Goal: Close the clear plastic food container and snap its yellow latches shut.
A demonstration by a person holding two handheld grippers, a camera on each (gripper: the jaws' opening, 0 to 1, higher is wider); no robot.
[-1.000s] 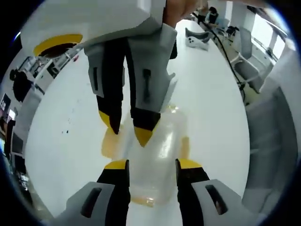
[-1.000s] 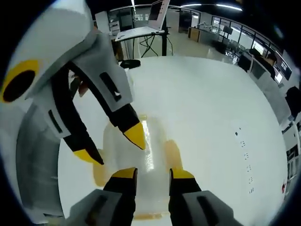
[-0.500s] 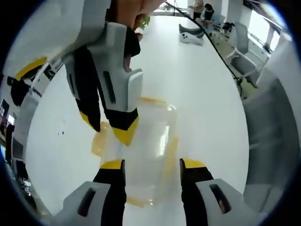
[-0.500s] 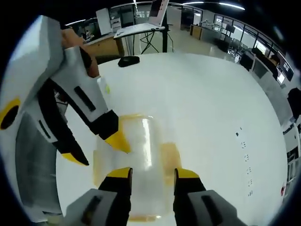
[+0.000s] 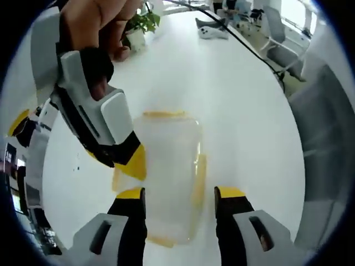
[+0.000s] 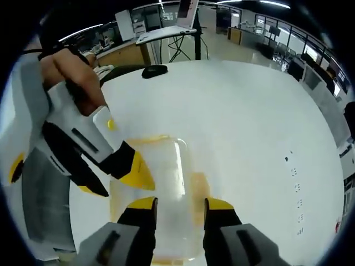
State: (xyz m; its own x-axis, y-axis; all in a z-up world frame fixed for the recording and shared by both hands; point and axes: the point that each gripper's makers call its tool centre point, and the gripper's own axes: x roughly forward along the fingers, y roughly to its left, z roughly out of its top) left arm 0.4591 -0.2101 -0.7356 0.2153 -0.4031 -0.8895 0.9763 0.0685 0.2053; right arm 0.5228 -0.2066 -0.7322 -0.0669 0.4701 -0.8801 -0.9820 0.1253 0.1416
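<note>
Two grippers work over one clear rectangular plastic food container (image 5: 166, 166) that lies on the wide white table (image 5: 233, 94). In the left gripper view the left gripper (image 5: 180, 194) hangs just above the near end of the container, its yellow-tipped jaws parted wider than the lid and holding nothing. The right gripper (image 5: 125, 160) comes in from the other side, with its tips at the container's long edge; its jaws overlap there, so I cannot tell their gap in that view. In the right gripper view the right gripper (image 6: 177, 204) shows its own jaws apart over the lid, with nothing between them, and the left gripper (image 6: 119, 177) reaches down beside the container (image 6: 158, 188).

I judge that the lid already sits on the box and the step in hand is the latches. A yellow latch (image 5: 198, 180) lies along one long side, another yellow latch (image 5: 158, 114) at the far end. The next move calls for pressing each latch down against the wall while the other gripper steadies the box.

Whether any latch is already snapped is hard to see, since the plastic is pale and blurred. The latch under the right gripper is partly covered.
</note>
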